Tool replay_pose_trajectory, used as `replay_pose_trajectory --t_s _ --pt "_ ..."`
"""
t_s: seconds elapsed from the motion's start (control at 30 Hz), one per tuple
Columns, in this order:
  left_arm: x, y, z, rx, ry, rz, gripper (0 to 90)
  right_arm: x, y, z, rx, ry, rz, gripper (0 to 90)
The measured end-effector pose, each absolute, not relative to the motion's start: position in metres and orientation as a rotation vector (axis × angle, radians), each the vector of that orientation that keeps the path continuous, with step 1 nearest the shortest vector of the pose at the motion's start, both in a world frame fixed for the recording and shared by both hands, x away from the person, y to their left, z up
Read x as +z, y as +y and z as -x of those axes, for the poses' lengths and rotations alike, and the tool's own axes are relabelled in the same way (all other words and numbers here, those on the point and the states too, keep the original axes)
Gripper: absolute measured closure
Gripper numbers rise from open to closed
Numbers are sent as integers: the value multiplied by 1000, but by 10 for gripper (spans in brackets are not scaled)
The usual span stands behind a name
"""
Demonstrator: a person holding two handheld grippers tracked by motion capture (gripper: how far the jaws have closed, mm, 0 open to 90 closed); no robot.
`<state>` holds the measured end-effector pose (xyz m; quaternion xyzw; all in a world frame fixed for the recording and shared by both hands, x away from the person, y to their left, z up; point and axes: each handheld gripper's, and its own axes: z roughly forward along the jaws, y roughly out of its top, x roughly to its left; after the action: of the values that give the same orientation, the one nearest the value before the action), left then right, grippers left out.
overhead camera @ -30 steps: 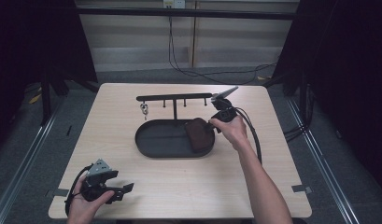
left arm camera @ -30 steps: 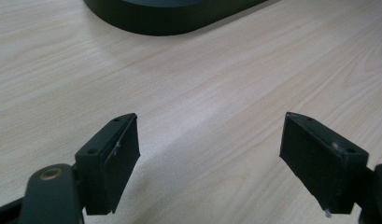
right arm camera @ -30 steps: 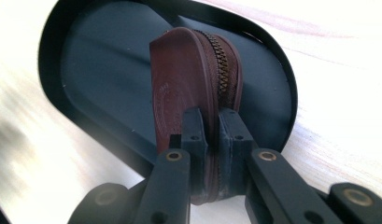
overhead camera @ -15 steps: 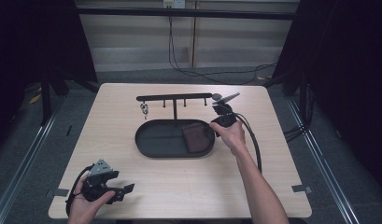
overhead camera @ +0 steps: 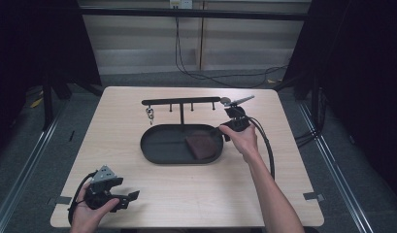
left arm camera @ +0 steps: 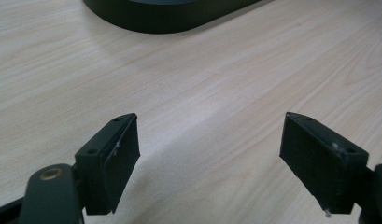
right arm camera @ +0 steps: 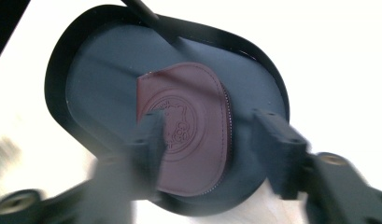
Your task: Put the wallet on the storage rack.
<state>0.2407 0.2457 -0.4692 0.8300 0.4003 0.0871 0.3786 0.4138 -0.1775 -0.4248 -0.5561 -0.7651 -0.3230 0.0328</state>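
A brown leather pouch [overhead camera: 202, 146] with an embossed round emblem lies flat in the right end of a black oval tray [overhead camera: 157, 155]. My right gripper [overhead camera: 220, 131] hovers just above the tray's right rim. Its jaws have just been opening and stand apart; in the right gripper view [right arm camera: 209, 135] the pouch [right arm camera: 188, 126] lies below them on the tray [right arm camera: 86, 70], untouched by the pads. My left gripper [overhead camera: 129, 200] rests near the table's front left corner, open [left arm camera: 209, 154] over bare wood, with the tray's edge [left arm camera: 170, 18] far ahead.
Behind the tray stands a black rail rack [overhead camera: 181, 102] with several pegs, and a small bunch of keys [overhead camera: 150, 115] hangs from its left end. The right gripper's cable [overhead camera: 266, 145] trails along the forearm. Bare wooden tabletop surrounds the tray.
The right gripper let go of the pouch and its jaws opened; the hand drew back slightly toward the tray's right rim. The pouch now lies flat in the tray. The left gripper stayed still.
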Motion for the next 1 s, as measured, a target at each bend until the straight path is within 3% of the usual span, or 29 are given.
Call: replay_pose_trajectory --t_s 0.23,1.0 --pt "-469 249 -241 227 1044 -2097 197 -419 -182 -404 -1042 -2402 1705 293" --pt "-468 252 -242 234 1068 -2076 197 -421 -211 -348 -1166 -2441 1674 182"
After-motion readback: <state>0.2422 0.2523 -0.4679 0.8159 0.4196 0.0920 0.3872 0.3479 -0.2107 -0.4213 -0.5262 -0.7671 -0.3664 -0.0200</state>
